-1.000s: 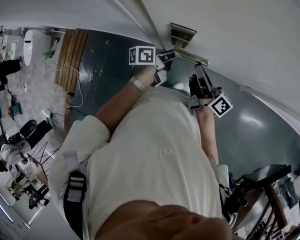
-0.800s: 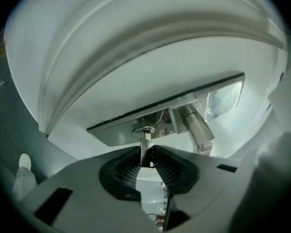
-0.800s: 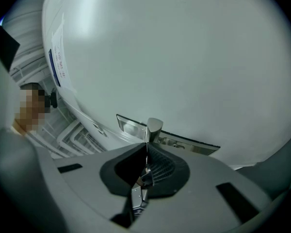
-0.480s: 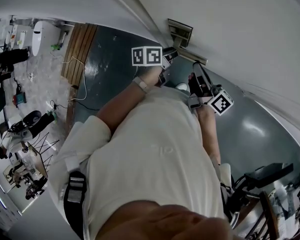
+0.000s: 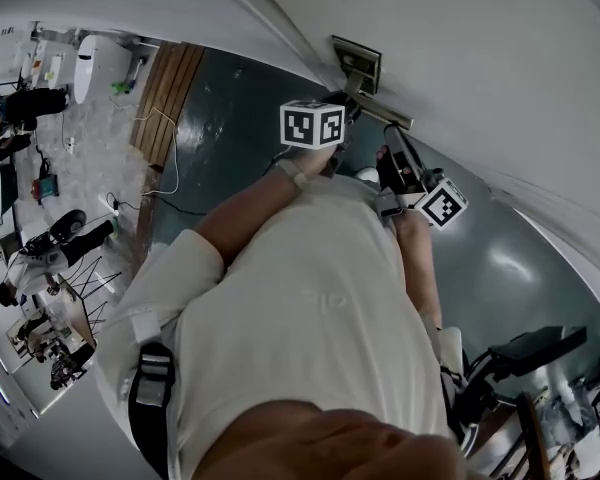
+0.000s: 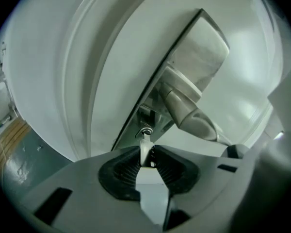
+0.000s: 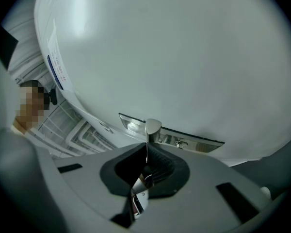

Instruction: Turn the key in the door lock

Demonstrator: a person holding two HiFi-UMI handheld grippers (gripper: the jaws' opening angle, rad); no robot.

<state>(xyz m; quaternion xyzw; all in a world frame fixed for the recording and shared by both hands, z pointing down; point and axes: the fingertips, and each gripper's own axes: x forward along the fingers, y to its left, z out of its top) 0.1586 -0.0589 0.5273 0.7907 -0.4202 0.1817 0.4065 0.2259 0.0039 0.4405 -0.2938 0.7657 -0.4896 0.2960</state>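
Left gripper view looks along the door's long metal lock plate, which is set close to the door's edge. A silver key stands in the keyhole at the plate's near end, just beside the base of the lever handle. The left gripper has its two ribbed black pads on the key's bow, one against each flat side. Its jaws have just been easing a little wider, yet the key is between them and both pads touch it. In the right gripper view the right gripper has its jaws pressed together, with only a thin line between the pads. The handle's rounded end shows just above their tips. A white label with a blue band, on the pale surface at the left of that view, is too small to read. Head view shows the person in a white shirt standing at the white door with both grippers raised near the plate. Each gripper's marker cube carries black-and-white square patterns, and a dark floor lies below.
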